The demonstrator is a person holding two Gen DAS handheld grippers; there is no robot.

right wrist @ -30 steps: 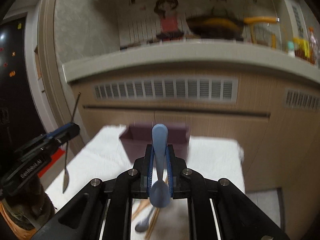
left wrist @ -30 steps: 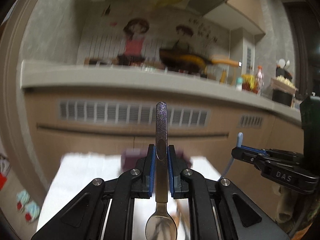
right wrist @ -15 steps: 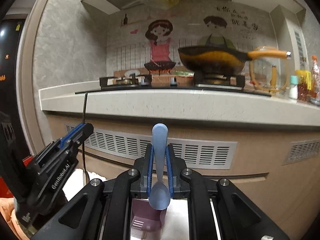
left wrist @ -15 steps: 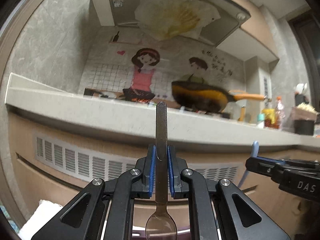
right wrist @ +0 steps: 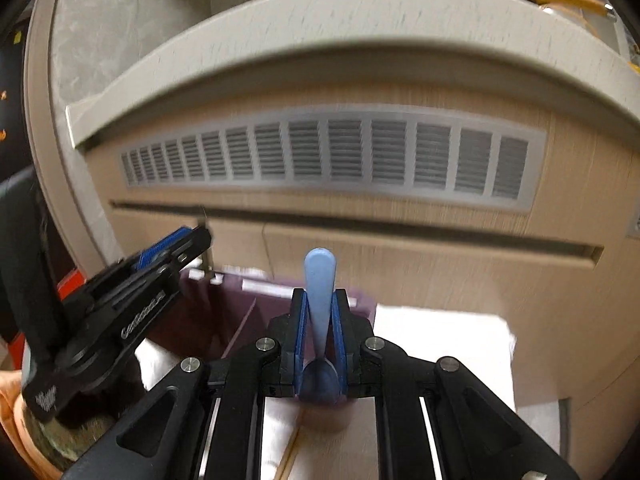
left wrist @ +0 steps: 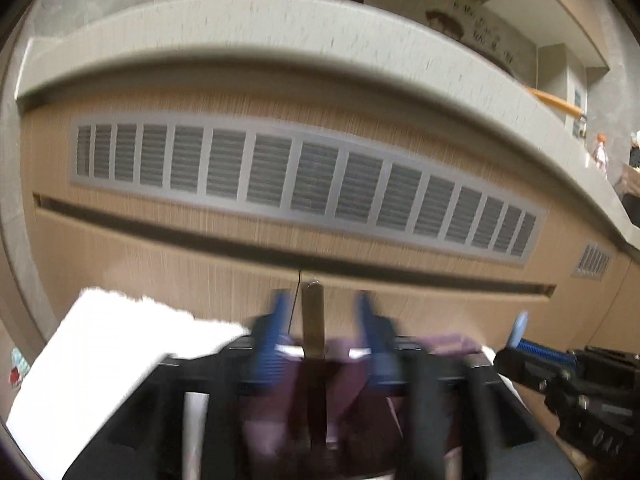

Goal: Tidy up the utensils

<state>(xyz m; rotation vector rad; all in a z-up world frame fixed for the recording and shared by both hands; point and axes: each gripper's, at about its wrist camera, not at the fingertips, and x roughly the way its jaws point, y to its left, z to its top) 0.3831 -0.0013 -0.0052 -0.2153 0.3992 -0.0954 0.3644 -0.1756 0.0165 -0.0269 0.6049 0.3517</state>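
In the blurred left wrist view my left gripper [left wrist: 320,316] has its blue pads [left wrist: 276,320] spread apart. The metal spoon [left wrist: 313,328] stands handle-up between them, its bowl down in the purple utensil holder [left wrist: 452,342]. My right gripper [right wrist: 320,312] is shut on the blue plastic spoon [right wrist: 320,280], handle pointing up, just above the purple holder [right wrist: 224,312]. The right gripper also shows in the left wrist view [left wrist: 516,344], and the left gripper shows in the right wrist view [right wrist: 176,252].
A white cloth [left wrist: 104,340] covers the table, also seen in the right wrist view [right wrist: 440,344]. A wooden cabinet front with a grey vent grille [right wrist: 332,152] and a pale countertop [left wrist: 280,24] stand behind. Wooden chopsticks [right wrist: 290,456] lie on the cloth.
Both grippers tilted down toward the purple holder. The left gripper's pads opened and the metal spoon dropped lower into the holder. The right gripper still grips the blue spoon.
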